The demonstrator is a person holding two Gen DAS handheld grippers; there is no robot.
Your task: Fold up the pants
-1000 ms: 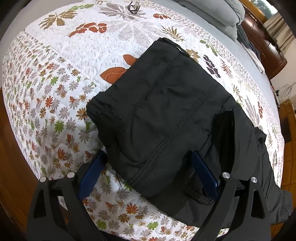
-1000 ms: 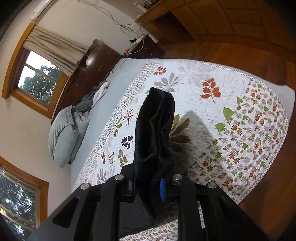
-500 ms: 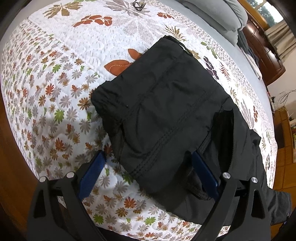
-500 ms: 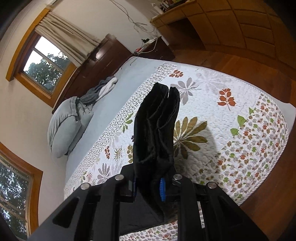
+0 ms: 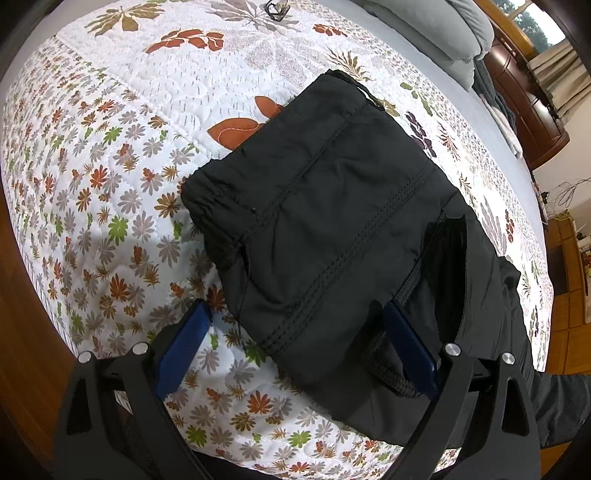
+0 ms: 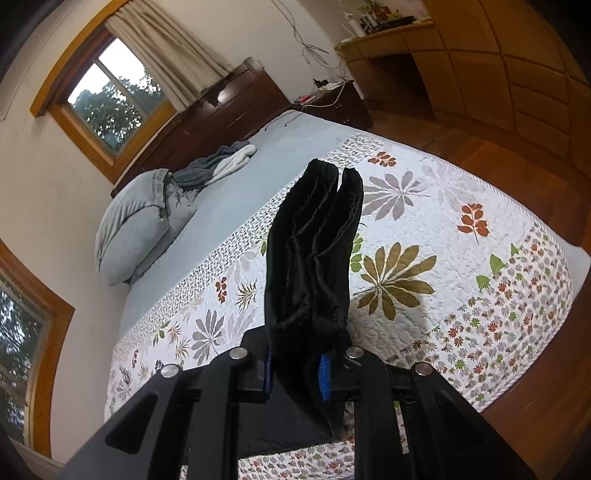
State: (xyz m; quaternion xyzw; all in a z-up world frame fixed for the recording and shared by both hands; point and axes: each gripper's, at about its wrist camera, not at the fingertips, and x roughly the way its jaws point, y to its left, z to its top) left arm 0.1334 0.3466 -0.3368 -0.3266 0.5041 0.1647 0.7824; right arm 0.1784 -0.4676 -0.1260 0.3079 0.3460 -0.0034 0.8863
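The black pants (image 5: 332, 221) lie partly folded on the floral quilt, waistband end toward the upper left, drawstring near my right finger. My left gripper (image 5: 295, 343) is open just above them, its blue pads (image 5: 183, 347) either side of the near edge of the fold, holding nothing. In the right wrist view my right gripper (image 6: 295, 373) is shut on a thick bunch of the black pants (image 6: 314, 251), which stands up from the jaws above the bed.
The floral quilt (image 5: 110, 166) covers the bed, with wooden floor (image 6: 517, 177) beyond its edges. Grey pillows (image 6: 136, 218) and a grey-white blanket lie at the head. A small dark object (image 5: 275, 9) sits on the quilt's far side. A dark dresser (image 6: 229, 110) stands by the window.
The left gripper has drawn back slightly from the folded pants, staying open. The right gripper has lifted and tilted upward with the pants bunch still clamped.
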